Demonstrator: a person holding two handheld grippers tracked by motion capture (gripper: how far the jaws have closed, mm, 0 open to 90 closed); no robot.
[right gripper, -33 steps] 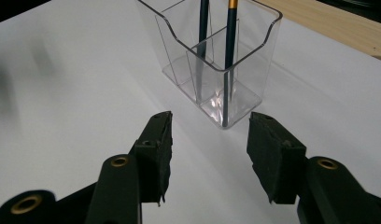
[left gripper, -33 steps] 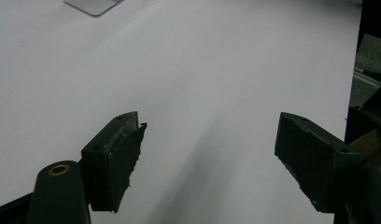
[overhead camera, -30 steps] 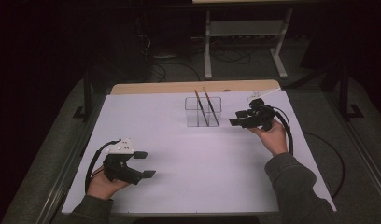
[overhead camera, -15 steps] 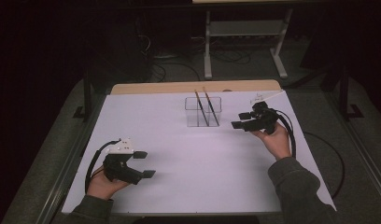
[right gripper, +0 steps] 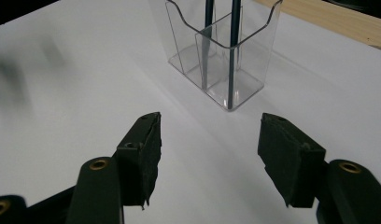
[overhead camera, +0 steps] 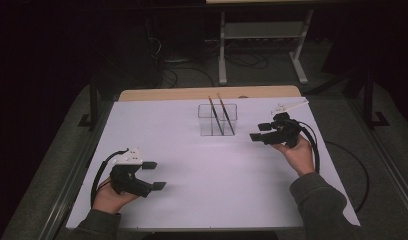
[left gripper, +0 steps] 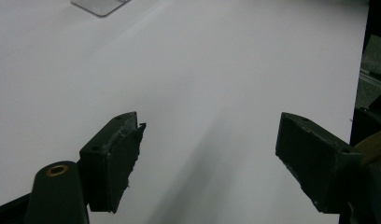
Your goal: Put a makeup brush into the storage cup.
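A clear plastic holder [overhead camera: 218,120] stands at the back middle of the white table, with two dark pencils [overhead camera: 222,115] leaning in it. In the right gripper view the clear plastic holder [right gripper: 221,65] sits just ahead of the jaws, the two pencils [right gripper: 234,46] upright in its compartments. My right gripper [overhead camera: 258,132] hovers open to the right of the holder, nothing between its jaws. My left gripper [overhead camera: 154,175] rests open near the front left of the table, its jaws empty over bare white surface. Both jaw pairs stand wide apart: the left gripper [left gripper: 207,154] and the right gripper [right gripper: 207,149].
The white table top [overhead camera: 207,170] ends in a wooden strip [overhead camera: 207,93] at the back. A white metal stand [overhead camera: 262,35] and cables lie on the dark floor behind. A black cable loops off the table's right side [overhead camera: 352,170].
My right gripper has drawn back from the holder, moving toward the near right. The left gripper has stayed in place.
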